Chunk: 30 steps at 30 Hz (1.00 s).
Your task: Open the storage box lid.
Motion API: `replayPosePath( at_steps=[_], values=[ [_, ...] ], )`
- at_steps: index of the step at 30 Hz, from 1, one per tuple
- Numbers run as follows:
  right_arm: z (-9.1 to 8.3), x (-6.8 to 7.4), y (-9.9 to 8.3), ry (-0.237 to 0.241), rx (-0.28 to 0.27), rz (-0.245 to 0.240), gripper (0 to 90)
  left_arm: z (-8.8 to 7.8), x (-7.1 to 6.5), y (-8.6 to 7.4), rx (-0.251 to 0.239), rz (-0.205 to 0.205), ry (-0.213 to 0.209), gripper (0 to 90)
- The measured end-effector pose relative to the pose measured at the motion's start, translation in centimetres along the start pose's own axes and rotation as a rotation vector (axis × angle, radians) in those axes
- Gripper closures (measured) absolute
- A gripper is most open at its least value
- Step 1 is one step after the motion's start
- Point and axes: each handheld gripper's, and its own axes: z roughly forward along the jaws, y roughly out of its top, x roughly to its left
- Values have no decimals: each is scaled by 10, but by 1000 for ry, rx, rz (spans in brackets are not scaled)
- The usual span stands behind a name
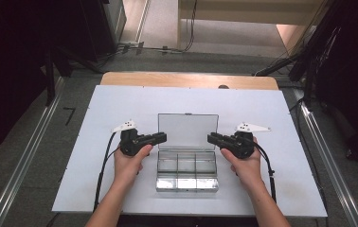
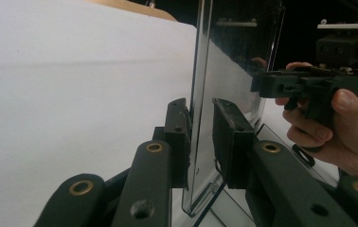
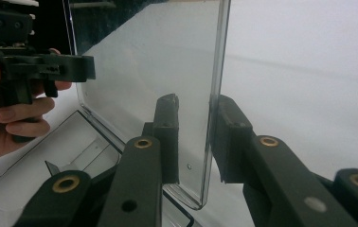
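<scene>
Both grippers straddling upright lid of clear box.
L gripper at 9 o'clock, R gripper at 3: jaws agape, gaps beside lid; uneven closing could twist the hinge.

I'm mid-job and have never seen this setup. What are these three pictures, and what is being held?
No robot arm here: a person holds a hand-operated two-jaw gripper in each hand. The high view looks down on a white table with a clear plastic compartment box, its lid standing open. The left gripper and the right gripper come at the lid's two side edges. The other two pictures come from cameras riding on each gripper, looking along its black jaws. In both, the lid's edge stands between the jaws with a gap showing, so the lid is straddled, not yet clamped.
</scene>
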Motion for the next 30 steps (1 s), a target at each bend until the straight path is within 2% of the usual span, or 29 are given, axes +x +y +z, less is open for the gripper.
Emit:
replayPosePath(
  at_steps=[7,10,17,19,30],
  values=[
    [3,-1,-2,-7,-9,22,697,2,0,0,5,-18,20,761],
    [5,-1,-2,-20,-10,28,680,3,-1,0,9,-4,40,757],
    [9,-1,-4,-38,-8,57,654,7,1,-2,15,-8,58,713],
    [10,-2,-5,-42,-6,70,649,8,3,-3,19,-25,58,705],
    [16,-6,-8,-50,23,117,603,13,6,-5,48,-55,83,656]
  ],
)
